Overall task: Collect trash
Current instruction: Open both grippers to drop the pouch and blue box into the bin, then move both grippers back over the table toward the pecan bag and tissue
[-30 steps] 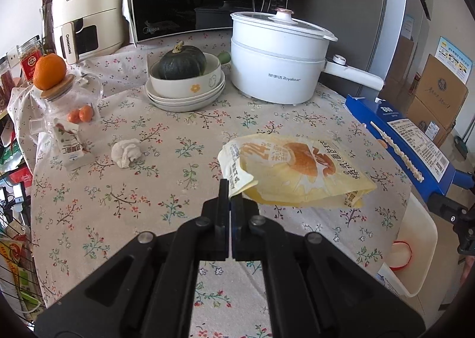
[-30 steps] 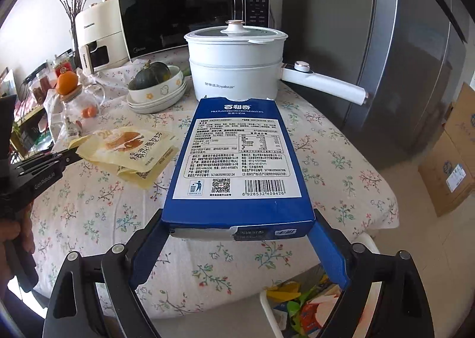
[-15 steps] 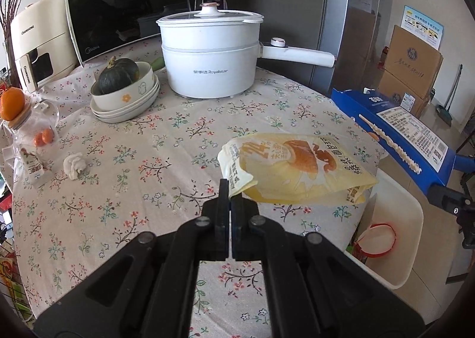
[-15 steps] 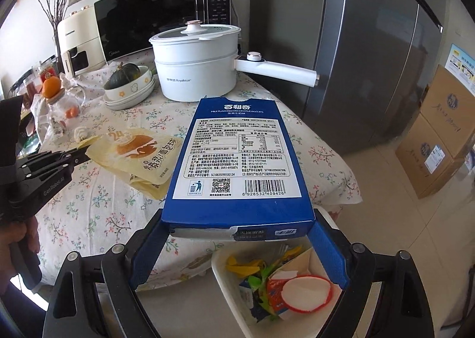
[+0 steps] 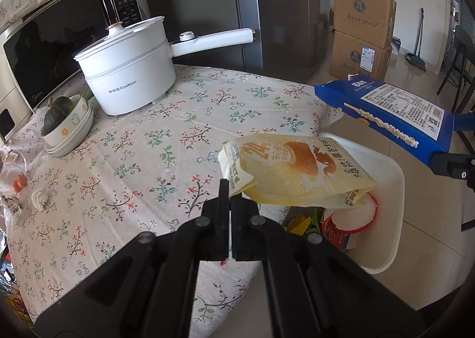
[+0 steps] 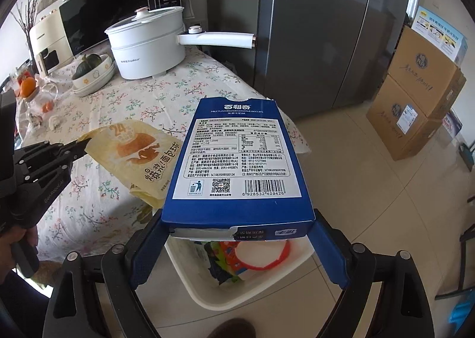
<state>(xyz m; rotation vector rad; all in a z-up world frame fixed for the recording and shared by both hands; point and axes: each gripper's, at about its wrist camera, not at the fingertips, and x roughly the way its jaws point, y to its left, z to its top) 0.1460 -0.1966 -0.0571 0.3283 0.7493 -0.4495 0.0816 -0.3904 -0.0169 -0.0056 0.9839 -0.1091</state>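
Looking back a second, we see both hand-held grippers have swung off the bench [image 5: 184, 118] toward its edge: the fridge [image 6: 326, 26] and cardboard cartons [image 6: 415, 94] now fill the background, and the white bin [image 6: 207, 293] on the tiled floor sits below the loads, where before only its corner showed.

The bench is round-edged under a floral cloth, and carries a microwave [image 5: 44, 50], a white pot [image 5: 130, 70] with a long handle, stacked bowls [image 5: 71, 130] holding a dark squash, and a small crumpled wad [image 5: 38, 197] that has slid far left in the left view.

The blue box [image 6: 237, 159], flat cardboard with a printed white label, spans the right hand-held gripper [image 6: 237, 237]; its blue fingers [image 6: 148, 249] stand wide apart, pressed on the box's two sides, holding it over the bin. The yellow bag [image 5: 297, 171], glossy and crinkled plastic, hangs by one corner from the left hand-held gripper [image 5: 230, 189], whose black jaws are pinched together on it, at the bench edge partly over the bin. Wrappers and a red-rimmed cup [image 5: 353, 216] lie in the bin.
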